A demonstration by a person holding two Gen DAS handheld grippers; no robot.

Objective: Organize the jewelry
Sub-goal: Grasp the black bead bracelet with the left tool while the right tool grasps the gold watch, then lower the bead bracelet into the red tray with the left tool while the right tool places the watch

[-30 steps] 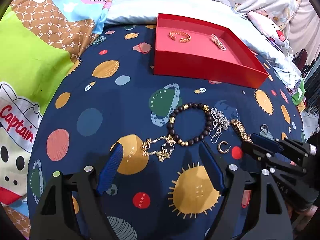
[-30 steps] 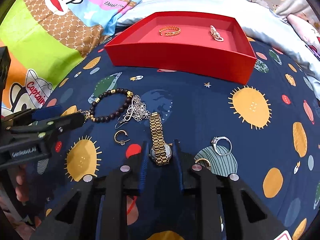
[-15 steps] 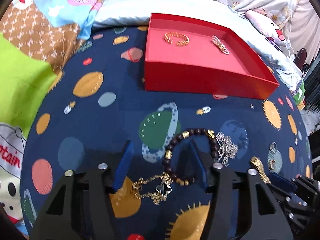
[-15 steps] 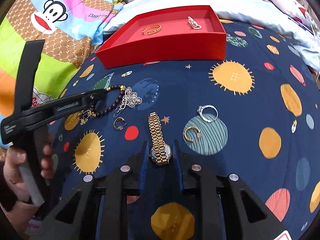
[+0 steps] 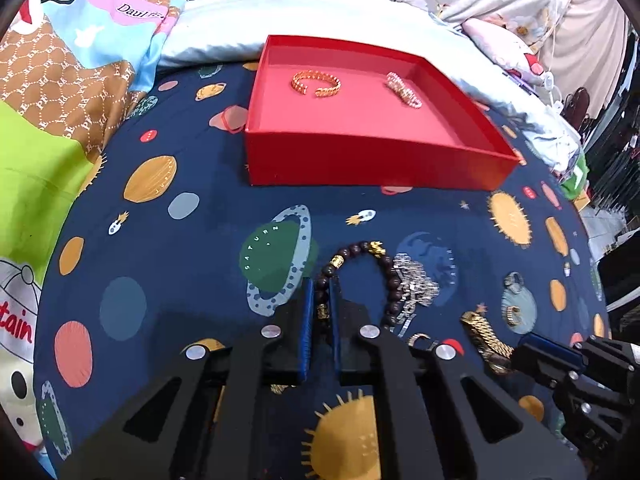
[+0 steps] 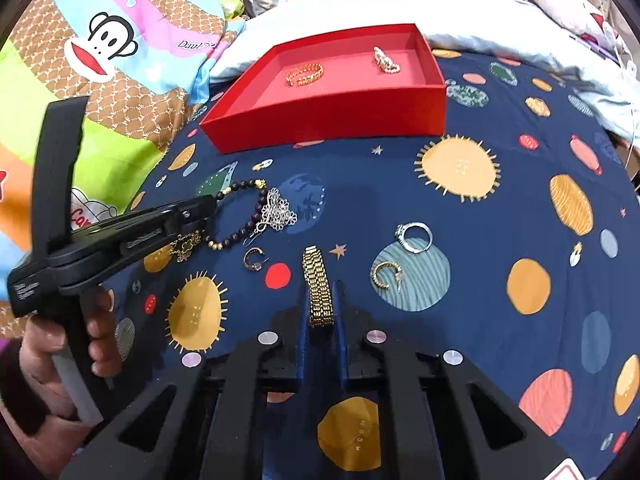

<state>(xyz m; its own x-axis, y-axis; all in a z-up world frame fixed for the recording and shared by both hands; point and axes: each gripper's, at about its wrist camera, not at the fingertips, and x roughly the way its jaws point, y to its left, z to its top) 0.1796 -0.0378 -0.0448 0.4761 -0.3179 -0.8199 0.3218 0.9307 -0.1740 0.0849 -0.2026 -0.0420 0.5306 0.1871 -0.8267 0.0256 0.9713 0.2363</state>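
My left gripper (image 5: 321,304) is shut on the dark bead bracelet (image 5: 390,276), which lies on the blue space-print cover; the bracelet also shows in the right wrist view (image 6: 240,236). My right gripper (image 6: 321,312) is shut on the gold watch (image 6: 317,284), whose band also shows in the left wrist view (image 5: 486,338). The red tray (image 5: 360,160) stands at the back and holds a gold bangle (image 5: 316,83) and a pale chain piece (image 5: 404,90).
A silver flower necklace (image 6: 278,214), a black clover chain (image 6: 185,245), a small hoop earring (image 6: 253,260), a silver ring (image 6: 414,236) and a gold hoop earring (image 6: 386,274) lie loose on the cover. Pillows and a cartoon blanket (image 6: 100,48) surround it.
My left gripper moved forward and closed on the bead bracelet. My right gripper closed tighter on the gold watch and lifted it a little.
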